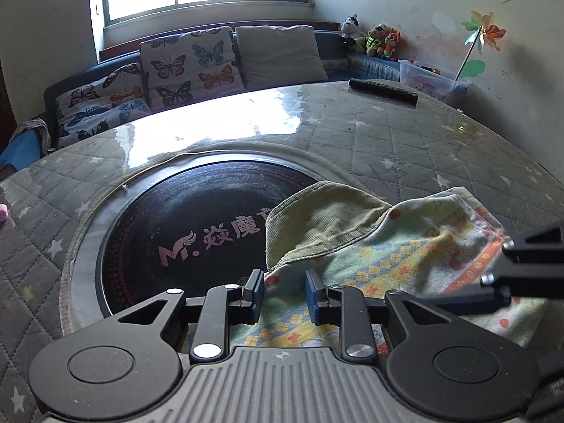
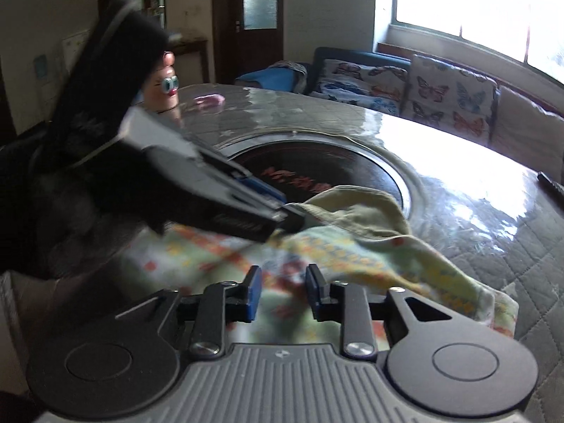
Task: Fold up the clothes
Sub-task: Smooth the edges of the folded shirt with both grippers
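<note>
garment [image 1: 387,246] crumpled, olive collar, pastel print | L gripper [image 1: 284,294] & R gripper [image 2: 283,290] part-open, empty

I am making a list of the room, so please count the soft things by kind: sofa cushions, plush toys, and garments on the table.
Butterfly-print sofa cushions: 3
Plain beige sofa cushion: 1
Plush toys on the sofa ledge: 3
Patterned green-lined garment on the table: 1
Total: 8

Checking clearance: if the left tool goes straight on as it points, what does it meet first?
Probably the patterned yellow-green cloth garment lying just ahead of the open left tool, likely its olive ribbed collar; depth is unclear.
</note>
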Action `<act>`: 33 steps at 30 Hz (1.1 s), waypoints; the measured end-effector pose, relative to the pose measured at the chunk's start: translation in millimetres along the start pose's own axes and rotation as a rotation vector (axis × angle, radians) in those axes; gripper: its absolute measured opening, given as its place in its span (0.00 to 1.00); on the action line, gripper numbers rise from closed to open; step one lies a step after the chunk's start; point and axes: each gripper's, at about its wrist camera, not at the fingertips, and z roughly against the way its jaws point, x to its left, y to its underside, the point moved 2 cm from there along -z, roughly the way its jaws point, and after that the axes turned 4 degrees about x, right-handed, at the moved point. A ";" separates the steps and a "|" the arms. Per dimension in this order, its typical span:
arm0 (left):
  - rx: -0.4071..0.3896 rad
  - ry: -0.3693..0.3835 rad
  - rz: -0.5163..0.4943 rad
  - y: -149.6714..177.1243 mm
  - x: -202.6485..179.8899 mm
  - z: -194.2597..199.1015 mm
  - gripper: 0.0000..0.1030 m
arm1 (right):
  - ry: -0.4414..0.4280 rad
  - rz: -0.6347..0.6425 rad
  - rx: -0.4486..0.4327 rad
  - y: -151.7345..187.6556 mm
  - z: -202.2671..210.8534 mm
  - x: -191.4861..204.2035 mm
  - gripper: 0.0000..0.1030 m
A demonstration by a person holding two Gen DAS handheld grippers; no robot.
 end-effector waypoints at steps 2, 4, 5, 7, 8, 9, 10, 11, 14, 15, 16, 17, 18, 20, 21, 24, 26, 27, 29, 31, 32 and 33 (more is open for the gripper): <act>-0.009 -0.004 -0.001 2.0 -2.0 5.3 0.27 | -0.018 0.012 -0.002 3.6 3.0 9.5 0.27; -0.027 -0.003 -0.013 6.4 -5.1 15.2 0.27 | -0.037 0.021 -0.005 6.9 5.9 18.2 0.27; -0.038 -0.002 -0.021 9.5 -7.3 21.2 0.27 | -0.046 0.024 -0.006 8.5 7.3 21.9 0.27; -0.060 0.003 -0.035 16.2 -11.2 33.3 0.27 | -0.063 0.019 -0.010 11.8 10.7 27.3 0.27; -0.068 0.008 -0.039 20.2 -12.2 39.3 0.27 | -0.070 0.010 -0.012 13.6 12.9 28.5 0.27; -0.075 0.013 -0.041 24.4 -12.7 45.1 0.27 | -0.075 -0.002 -0.017 14.9 15.6 28.6 0.27; -0.082 0.019 -0.039 29.2 -12.8 50.7 0.27 | -0.078 -0.015 -0.023 16.2 18.7 27.7 0.27; -0.088 0.024 -0.035 34.0 -13.1 55.8 0.27 | -0.076 -0.030 -0.031 17.3 22.1 26.1 0.27; -0.100 0.029 -0.022 49.8 -12.6 67.7 0.27 | -0.053 -0.085 -0.050 22.3 31.2 17.0 0.28; -0.101 0.023 -0.021 54.6 -12.8 70.0 0.27 | -0.042 -0.104 -0.053 24.8 33.4 13.1 0.29; -0.100 0.017 -0.019 59.5 -13.1 71.8 0.27 | -0.030 -0.123 -0.055 27.4 35.6 9.2 0.29; -0.099 0.012 -0.016 63.5 -12.9 73.3 0.27 | -0.015 -0.144 -0.055 31.2 37.9 4.0 0.29; -0.098 0.009 -0.011 66.4 -12.1 74.4 0.27 | 0.000 -0.166 -0.054 35.2 40.3 -1.6 0.29; -0.095 0.003 -0.003 72.3 -10.4 76.4 0.27 | 0.032 -0.209 -0.051 43.3 45.1 -12.7 0.29; -0.094 0.000 0.001 75.2 -9.5 77.5 0.27 | 0.051 -0.226 -0.050 46.9 47.0 -18.8 0.30; -0.091 -0.009 0.014 84.0 -6.9 80.6 0.27 | 0.105 -0.292 -0.040 58.1 51.5 -38.2 0.30; -0.088 -0.018 0.029 88.2 -3.5 81.8 0.27 | 0.139 -0.330 -0.034 68.4 54.9 -48.8 0.30; -0.087 -0.023 0.038 89.9 -1.5 82.2 0.27 | 0.156 -0.348 -0.032 73.8 56.6 -54.0 0.30; -0.083 -0.033 0.060 93.1 3.5 82.3 0.27 | 0.155 -0.376 -0.040 79.7 60.1 -60.3 0.29; -0.080 -0.036 0.075 93.4 7.7 83.2 0.27 | 0.147 -0.398 -0.053 83.6 64.5 -65.8 0.29; -0.079 -0.037 0.082 92.9 9.4 83.7 0.27 | 0.151 -0.397 -0.055 83.1 66.2 -66.8 0.29; -0.078 -0.037 0.088 92.4 11.2 84.2 0.27 | 0.153 -0.393 -0.058 81.3 67.1 -67.4 0.30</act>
